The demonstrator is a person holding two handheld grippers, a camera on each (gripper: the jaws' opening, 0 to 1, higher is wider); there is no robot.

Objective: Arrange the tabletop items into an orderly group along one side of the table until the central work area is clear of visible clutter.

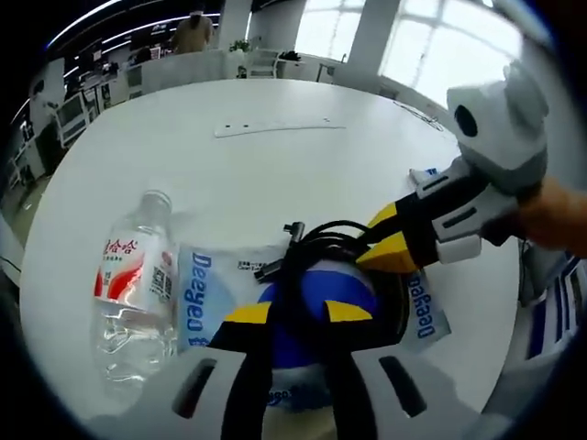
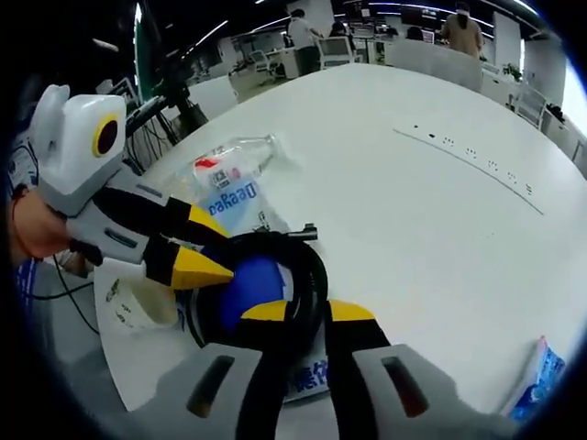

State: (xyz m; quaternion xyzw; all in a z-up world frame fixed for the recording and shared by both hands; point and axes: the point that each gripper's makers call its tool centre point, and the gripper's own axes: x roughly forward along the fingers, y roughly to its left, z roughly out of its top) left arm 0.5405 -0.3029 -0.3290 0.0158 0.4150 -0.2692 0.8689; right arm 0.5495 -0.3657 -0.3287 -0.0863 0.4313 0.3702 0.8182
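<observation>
On the blue-printed packet, both hand-held grippers pinch the black cable coil, hiding its middle.

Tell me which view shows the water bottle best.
The left gripper view: the water bottle lies close on the white table, cap, red and white label and clear body all plain. In the right gripper view the bottle is farther off and smaller, lying beyond the coiled black cable, its label visible but not readable.
</observation>
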